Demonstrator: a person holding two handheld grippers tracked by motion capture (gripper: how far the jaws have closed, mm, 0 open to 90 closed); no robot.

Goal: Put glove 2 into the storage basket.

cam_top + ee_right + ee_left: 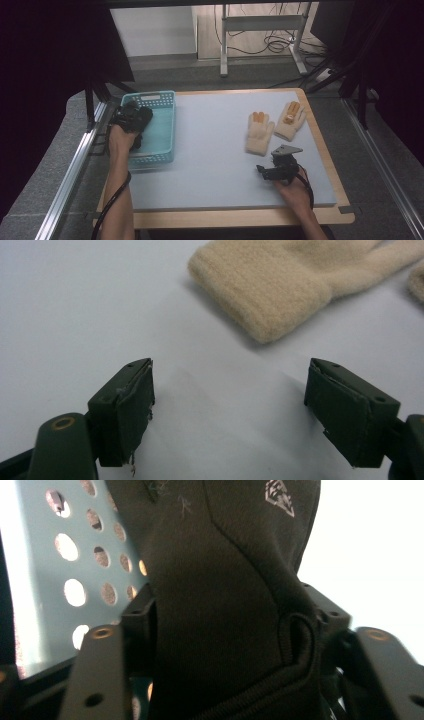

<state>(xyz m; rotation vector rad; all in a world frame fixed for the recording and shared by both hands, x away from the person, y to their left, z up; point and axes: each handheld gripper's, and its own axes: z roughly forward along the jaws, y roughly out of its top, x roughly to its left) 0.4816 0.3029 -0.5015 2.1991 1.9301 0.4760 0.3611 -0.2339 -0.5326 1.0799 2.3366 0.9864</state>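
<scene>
A black glove (141,118) hangs over the teal basket (156,160) at the table's left, with my left gripper (129,120) shut on it. In the left gripper view the black glove (220,570) bulges between the jaws of the left gripper (232,622), close to the basket's perforated wall (60,555). Two beige knit gloves (259,132) (291,119) lie flat at the right. My right gripper (278,169) hovers open just short of them. In the right gripper view the nearer glove's cuff (280,285) lies ahead of the open right gripper (235,390), untouched.
A pale grey mat (215,165) covers the wooden tabletop (240,217). Metal rails (75,165) run along both sides of the table. A desk frame with cables (265,35) stands on the floor beyond the far edge.
</scene>
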